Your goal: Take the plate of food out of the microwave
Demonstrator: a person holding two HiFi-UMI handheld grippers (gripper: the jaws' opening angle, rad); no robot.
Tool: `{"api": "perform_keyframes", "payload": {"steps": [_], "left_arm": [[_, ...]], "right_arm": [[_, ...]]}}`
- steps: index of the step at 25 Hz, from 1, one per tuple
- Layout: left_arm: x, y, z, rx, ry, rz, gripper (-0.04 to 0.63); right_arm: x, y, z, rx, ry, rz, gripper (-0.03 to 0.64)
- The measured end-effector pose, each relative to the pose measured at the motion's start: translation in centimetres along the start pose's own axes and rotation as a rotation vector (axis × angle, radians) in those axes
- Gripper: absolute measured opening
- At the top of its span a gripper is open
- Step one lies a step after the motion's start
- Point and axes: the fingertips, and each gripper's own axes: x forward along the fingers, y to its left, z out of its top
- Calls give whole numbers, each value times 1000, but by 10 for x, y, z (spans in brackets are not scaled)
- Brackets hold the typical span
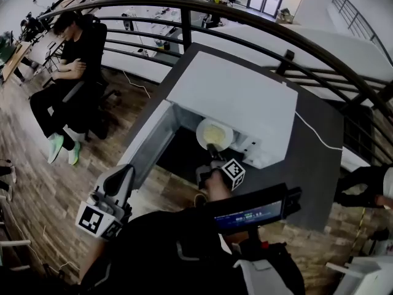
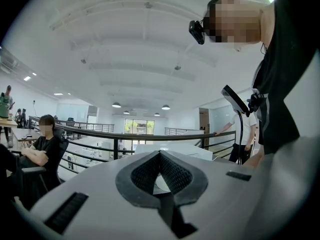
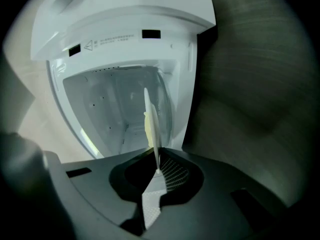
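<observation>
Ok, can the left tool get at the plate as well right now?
Probably not directly: the left tool hangs low outside the open microwave door, shut and pointing away. The plate is at the opening, rim pinched by the right tool. It must round the door.

The microwave sits on the table, its door swung out left and the railing behind. The plate of food lies in its mouth, with the right gripper on the near rim and the left gripper well apart, lower left.
</observation>
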Motion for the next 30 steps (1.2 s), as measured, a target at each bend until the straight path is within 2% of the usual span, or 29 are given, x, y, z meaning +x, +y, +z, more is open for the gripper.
{"api": "perform_keyframes", "payload": {"steps": [11,16,30], "left_arm": [[8,-35,8,-28,-35,-101,5],[-7,-51,11,-30,-48,-141,5],[9,-49,2,-60,-48,-218,5]], "right_arm": [[-54,35,-30,-8,80,22,17],[-86,48,-50,-5,90,51,17],[-109,66,-59,-18,89,71,17]]}}
